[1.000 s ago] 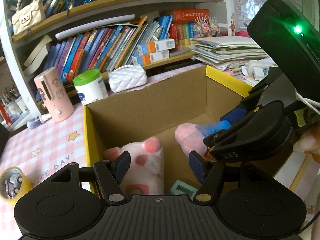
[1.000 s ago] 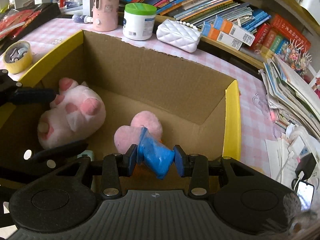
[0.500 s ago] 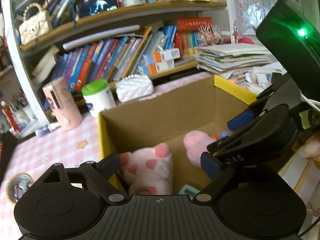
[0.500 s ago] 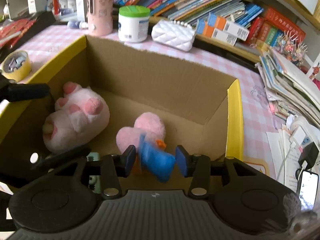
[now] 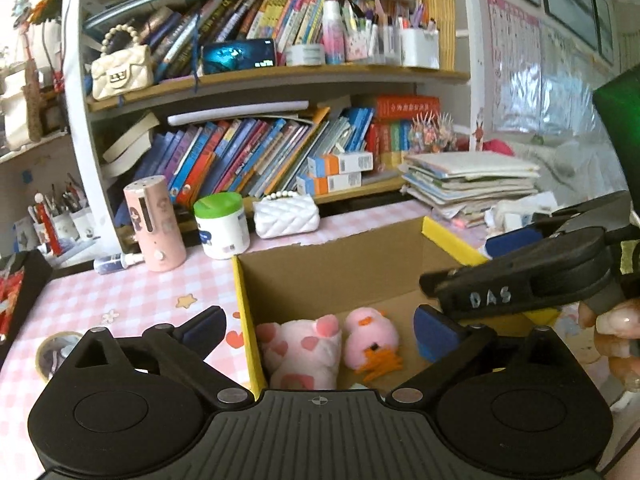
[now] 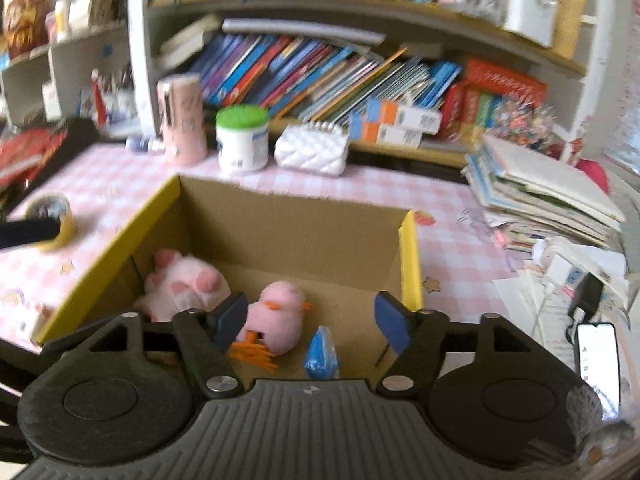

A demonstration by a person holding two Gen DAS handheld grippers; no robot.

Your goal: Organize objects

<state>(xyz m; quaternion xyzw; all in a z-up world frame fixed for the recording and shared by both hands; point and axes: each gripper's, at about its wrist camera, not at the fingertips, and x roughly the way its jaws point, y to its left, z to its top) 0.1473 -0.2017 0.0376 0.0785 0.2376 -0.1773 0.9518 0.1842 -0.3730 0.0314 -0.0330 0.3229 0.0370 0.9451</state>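
Observation:
A cardboard box with yellow flap edges stands on the pink checked table. Inside lie a pink spotted plush paw, a pink plush duck with orange feet and a blue wrapped packet. My left gripper is open and empty above the box's near left edge. My right gripper is open and empty above the box, the packet lying below it. The right gripper's body crosses the left wrist view.
Behind the box stand a pink cylinder, a green-lidded white tub and a white quilted purse. A tape roll lies left. A pile of books and papers and a phone lie right. Bookshelves fill the back.
My right gripper opened and let the blue packet fall into the box. Both grippers rose and drew back; the left gripper opened wider.

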